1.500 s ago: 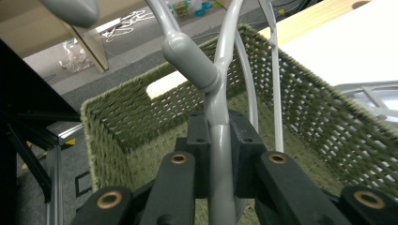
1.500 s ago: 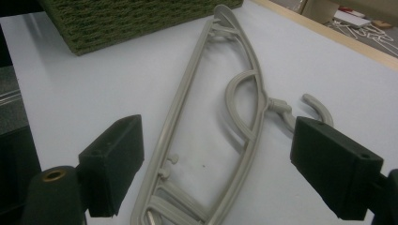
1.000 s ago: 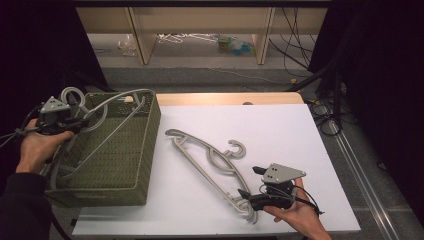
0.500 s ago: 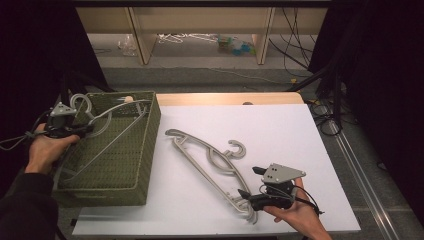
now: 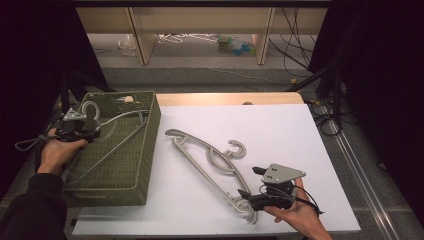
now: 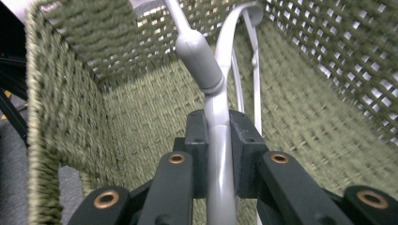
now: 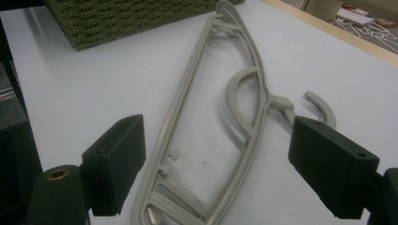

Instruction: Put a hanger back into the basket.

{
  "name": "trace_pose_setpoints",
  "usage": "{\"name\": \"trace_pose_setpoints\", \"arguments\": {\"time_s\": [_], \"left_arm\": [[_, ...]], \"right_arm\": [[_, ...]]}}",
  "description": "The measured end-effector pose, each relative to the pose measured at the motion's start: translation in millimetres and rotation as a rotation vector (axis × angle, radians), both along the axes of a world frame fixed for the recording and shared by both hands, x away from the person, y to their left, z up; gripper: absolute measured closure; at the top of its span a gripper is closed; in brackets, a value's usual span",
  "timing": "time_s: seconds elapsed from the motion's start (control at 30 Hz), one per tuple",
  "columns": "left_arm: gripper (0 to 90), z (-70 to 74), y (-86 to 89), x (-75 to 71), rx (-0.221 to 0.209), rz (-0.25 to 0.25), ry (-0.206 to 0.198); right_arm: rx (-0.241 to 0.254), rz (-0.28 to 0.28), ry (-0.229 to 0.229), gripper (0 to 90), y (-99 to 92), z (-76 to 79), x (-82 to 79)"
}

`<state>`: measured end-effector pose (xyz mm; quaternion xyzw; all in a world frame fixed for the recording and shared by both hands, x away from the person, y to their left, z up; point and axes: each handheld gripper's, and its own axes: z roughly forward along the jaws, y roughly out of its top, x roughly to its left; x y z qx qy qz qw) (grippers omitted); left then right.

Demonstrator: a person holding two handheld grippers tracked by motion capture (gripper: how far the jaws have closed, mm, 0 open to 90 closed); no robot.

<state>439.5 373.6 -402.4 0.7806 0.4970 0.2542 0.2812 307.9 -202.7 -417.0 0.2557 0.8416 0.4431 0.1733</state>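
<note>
A green woven basket (image 5: pixel 142 145) stands on the table's left side. Inside it rests a grey plastic hanger (image 5: pixel 117 131), its hook end at the left wall. My left gripper (image 5: pixel 89 135) is shut on that hanger near the hook; in the left gripper view the grey bar (image 6: pixel 217 122) runs between the two black pads (image 6: pixel 195 140), with the basket wall (image 6: pixel 61 98) around. A second grey hanger (image 5: pixel 210 162) lies flat on the white table. My right gripper (image 5: pixel 252 184) stands open at its near end, the hanger (image 7: pixel 206 126) lying between the wide-apart pads (image 7: pixel 115 164).
The white tabletop (image 5: pixel 280 130) has free room at the right and back. A wooden strip (image 5: pixel 225 98) borders its far edge. Beyond it stand shelf legs with clutter and hangers on the floor (image 5: pixel 200 40). Cables (image 5: pixel 325 115) hang off the right side.
My left gripper has carried its hanger down and toward the basket's left wall, so the hanger now lies lower inside the basket. The right gripper has stayed put.
</note>
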Motion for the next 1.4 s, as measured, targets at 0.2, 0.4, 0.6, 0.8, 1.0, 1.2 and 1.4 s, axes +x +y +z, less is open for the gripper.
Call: {"name": "trace_pose_setpoints", "arguments": {"time_s": [0.2, 0.4, 0.6, 0.8, 1.0, 1.2, 1.4], "left_arm": [[77.9, -13.7, 6.3, -1.8, -0.012, 0.059, 0.015], [63.2, -5.5, 14.6, -6.1, -0.041, 0.122, -0.035], [42.6, 12.8, 9.4, -16.7, -0.098, 0.141, -0.110], [32.6, 31.0, -9.0, -30.2, -0.154, 0.092, -0.174], [27.7, 43.5, -35.4, -50.5, -0.206, 0.035, -0.229], [27.3, 48.5, -61.8, -68.8, -0.308, -0.045, -0.274], [26.0, 44.4, -93.4, -82.9, -0.357, -0.136, -0.289]], "right_arm": [[-0.004, 0.004, 0.006, 20.4, 0.6, -0.4, -0.2], [-0.006, 0.003, 0.006, 20.5, 0.4, -1.2, 0.3], [-0.008, 0.001, 0.007, 20.5, 1.1, -1.6, 0.0], [-0.010, 0.001, 0.013, 20.5, 1.0, -2.4, 0.5], [-0.006, -0.002, 0.005, 20.5, 1.8, -3.8, 0.9], [-0.009, 0.000, 0.015, 20.3, 2.1, -4.5, 1.7], [0.008, 0.015, 0.030, 20.0, 3.8, -6.4, 2.9]]}}
